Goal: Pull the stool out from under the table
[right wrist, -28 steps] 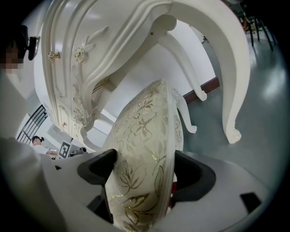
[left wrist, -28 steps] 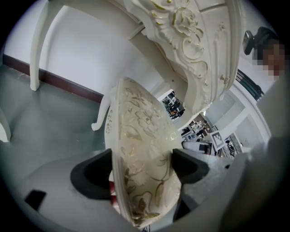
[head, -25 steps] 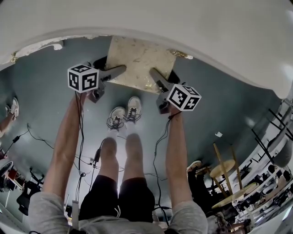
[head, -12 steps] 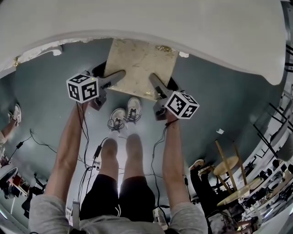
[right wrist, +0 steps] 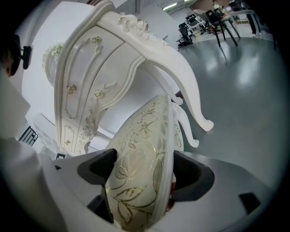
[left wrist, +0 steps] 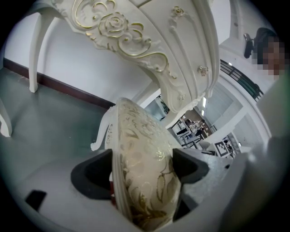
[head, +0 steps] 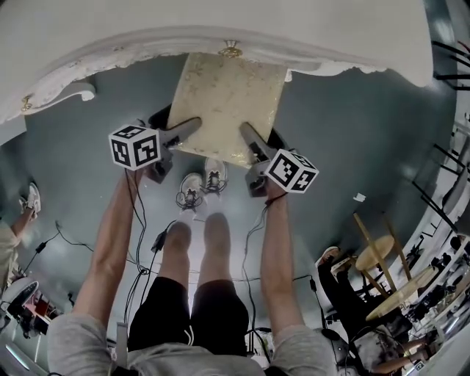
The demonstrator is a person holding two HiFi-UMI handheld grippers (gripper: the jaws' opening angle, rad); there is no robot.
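Grey-green floor (head: 352,125) lies open to either side of us, and the white carved desk (head: 220,22) arches across the top of the head view. The stool (head: 224,103), with its cream seat worked in gold leaves, stands just in front of the desk. Its far edge meets the desk's front edge or sits just under it, so we judge it nearly out.

The left gripper (head: 180,128) has its fingers (left wrist: 93,172) clamped on the seat's left near side. The right gripper (head: 252,139) has its fingers (right wrist: 192,174) clamped on the right near side. In both gripper views the cushion fills the gap between them.

We should draw both grippers back together and evenly, so the seat neither twists nor tips on its legs. The cushion looks soft and rounded, so a jerk could slip it free, and a steady pull suits it better.

Our shoes (head: 202,183) stand just behind the stool's near edge, so we must step back as it comes. Cables (head: 139,242) trail on the floor by our legs and could catch a foot. The desk's curved leg (right wrist: 190,90) is near the stool's right side, and a straight path should clear it. The wooden stools (head: 382,253) at the right are well apart.
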